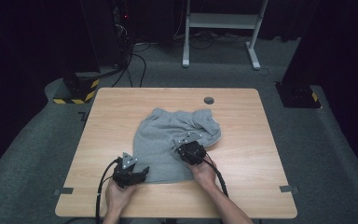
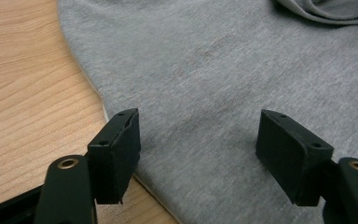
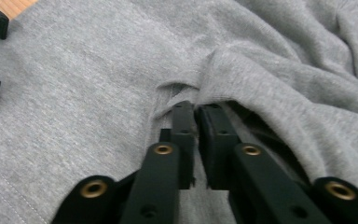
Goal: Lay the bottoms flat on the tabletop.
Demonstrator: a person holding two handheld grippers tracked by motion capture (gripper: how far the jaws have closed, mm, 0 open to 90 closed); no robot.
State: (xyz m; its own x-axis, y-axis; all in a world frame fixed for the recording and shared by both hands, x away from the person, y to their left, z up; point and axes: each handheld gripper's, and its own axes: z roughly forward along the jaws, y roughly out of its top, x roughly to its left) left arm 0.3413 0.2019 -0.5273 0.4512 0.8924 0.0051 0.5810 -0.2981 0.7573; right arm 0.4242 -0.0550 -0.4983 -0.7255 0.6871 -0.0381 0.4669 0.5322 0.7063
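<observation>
A grey garment [image 1: 172, 140] of soft, finely ribbed knit lies rumpled in the middle of the table [image 1: 242, 186], flat toward the person and bunched into thick folds at its far right side. The table is pale wood grain with rounded corners and a small dark round cap [image 1: 209, 100] near its far edge. Beyond it, on grey carpet, stand a white frame [image 1: 221, 28] and dark stands with yellow-black striped feet [image 1: 77, 91]; cables [image 1: 137, 60] trail across the floor.

The left gripper [image 2: 198, 149] hovers at the garment's near left hem, its jaws wide apart with flat cloth between them and nothing clamped. The right gripper [image 3: 196, 121] sits on the garment's middle, jaws together and pinching a raised fold of cloth where a thick ridge begins. Folds past that ridge hide the cloth behind.
</observation>
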